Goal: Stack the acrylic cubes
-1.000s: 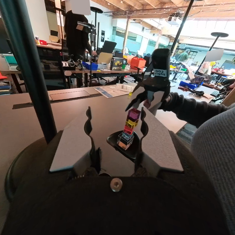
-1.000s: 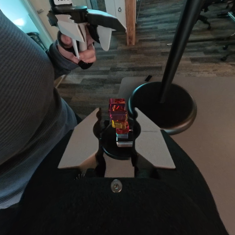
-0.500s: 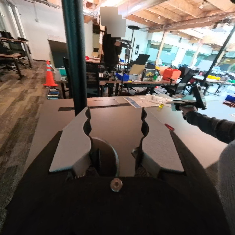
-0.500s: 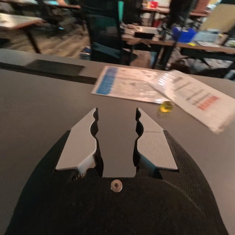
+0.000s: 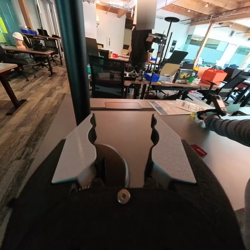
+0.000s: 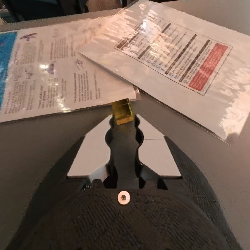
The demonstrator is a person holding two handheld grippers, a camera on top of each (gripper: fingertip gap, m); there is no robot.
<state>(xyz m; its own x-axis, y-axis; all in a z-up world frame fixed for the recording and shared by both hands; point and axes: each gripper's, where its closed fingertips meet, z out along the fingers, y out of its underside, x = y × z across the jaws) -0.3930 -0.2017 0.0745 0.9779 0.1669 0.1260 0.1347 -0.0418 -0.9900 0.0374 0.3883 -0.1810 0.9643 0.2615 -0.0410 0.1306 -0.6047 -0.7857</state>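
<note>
Reference object: the yellow cube [image 6: 122, 113], a small translucent block on the grey table [image 6: 33, 142].

- Right gripper [image 6: 123, 117]: the cube lay directly ahead, on the gripper's centre line. The near end of the cube sat between the two fingertips [image 6: 110, 119] and the far end projected beyond them. The jaws stood narrow and flanked the cube closely on both sides. Whether the pads pressed on it could not be told, because motion blur hid any gap.
- Cube orientation: no side looked clearly longer than another. The edges were turned slightly off the line of the fingers.
- Beyond the cube: the far end met the corner of a laminated sheet [image 6: 54, 67]. A second laminated sheet [image 6: 169, 54] lay to the right of the cube and overlapped the first.
- Left gripper [image 5: 123, 115]: it hung well apart from the cube, to the cube's left, with jaws wide and nothing between them. A black pole [image 5: 75, 67] on a round base [image 5: 119, 159] stood just beside it.
- Red block [image 5: 198, 149]: it lay on the table on the near side of the cube, apart from both grippers.

The right gripper was by far the nearer to the cube.
</note>
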